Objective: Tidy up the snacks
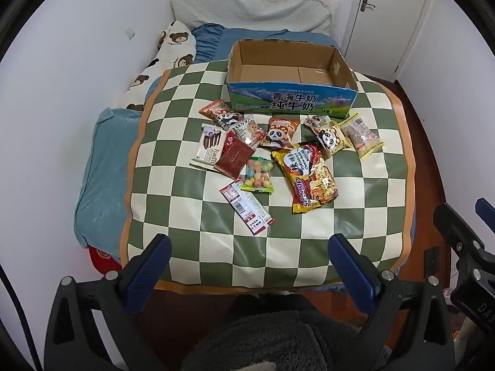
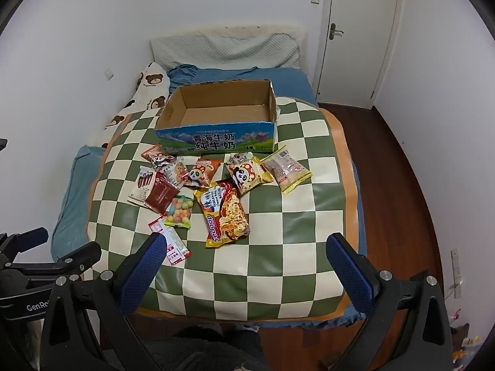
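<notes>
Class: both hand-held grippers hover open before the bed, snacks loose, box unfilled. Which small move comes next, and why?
Probably lower the right hand-held gripper onto the Sedaap noodle packet: it lies nearest, unobstructed, and the cardboard box behind it holds nothing yet.

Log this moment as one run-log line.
stage: start | left gripper: open | right gripper: open | box: nothing inside | snacks: loose on mat

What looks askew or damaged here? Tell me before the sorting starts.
The cardboard box has a ragged, torn top rim, with nothing visible inside it. The snack packets lie in a loose, overlapping heap on the checkered mat; the noodle packet sits skewed. Nothing has spilled.
</notes>
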A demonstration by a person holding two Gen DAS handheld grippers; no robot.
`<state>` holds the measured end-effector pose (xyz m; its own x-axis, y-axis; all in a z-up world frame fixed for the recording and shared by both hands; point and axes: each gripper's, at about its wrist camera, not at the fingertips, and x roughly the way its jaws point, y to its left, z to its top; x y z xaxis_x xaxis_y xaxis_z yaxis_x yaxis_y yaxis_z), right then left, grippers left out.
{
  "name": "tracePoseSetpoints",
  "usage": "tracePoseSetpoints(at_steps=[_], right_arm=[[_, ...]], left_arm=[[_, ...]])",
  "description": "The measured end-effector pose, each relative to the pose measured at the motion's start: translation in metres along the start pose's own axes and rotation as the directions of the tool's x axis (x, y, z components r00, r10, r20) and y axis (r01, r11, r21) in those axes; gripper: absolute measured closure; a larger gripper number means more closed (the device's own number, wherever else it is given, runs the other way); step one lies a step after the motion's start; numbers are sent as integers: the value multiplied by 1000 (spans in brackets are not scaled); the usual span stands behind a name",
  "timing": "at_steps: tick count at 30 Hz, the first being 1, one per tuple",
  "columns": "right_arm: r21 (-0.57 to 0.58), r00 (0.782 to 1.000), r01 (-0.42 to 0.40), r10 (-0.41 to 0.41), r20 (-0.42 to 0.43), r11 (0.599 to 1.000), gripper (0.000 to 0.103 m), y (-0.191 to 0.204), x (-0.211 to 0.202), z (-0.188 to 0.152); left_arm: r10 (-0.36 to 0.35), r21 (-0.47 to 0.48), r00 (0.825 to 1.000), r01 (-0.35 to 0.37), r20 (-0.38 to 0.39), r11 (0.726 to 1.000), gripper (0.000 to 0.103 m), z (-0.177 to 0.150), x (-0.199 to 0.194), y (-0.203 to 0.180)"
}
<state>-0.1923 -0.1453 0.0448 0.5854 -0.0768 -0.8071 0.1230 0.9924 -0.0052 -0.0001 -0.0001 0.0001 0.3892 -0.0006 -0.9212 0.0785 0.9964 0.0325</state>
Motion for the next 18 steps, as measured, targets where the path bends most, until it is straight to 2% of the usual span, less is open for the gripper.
tracePoseSetpoints(at_steps=[11, 14, 18], right_arm=[[25, 999, 4, -3, -36, 1000, 0, -1, 10, 1], [28, 999, 6, -5, -34, 1000, 0, 0, 8, 2], [29, 999, 3, -2, -33, 1000, 0, 0, 9, 2]], left_arm=[[-6, 4, 1000, 6, -7, 1000, 0, -1, -3, -3], [-7, -1, 1000, 7, -10, 1000, 0, -4, 5, 9], [-6, -1, 1000, 6, -12, 1000, 0, -3, 8, 4]])
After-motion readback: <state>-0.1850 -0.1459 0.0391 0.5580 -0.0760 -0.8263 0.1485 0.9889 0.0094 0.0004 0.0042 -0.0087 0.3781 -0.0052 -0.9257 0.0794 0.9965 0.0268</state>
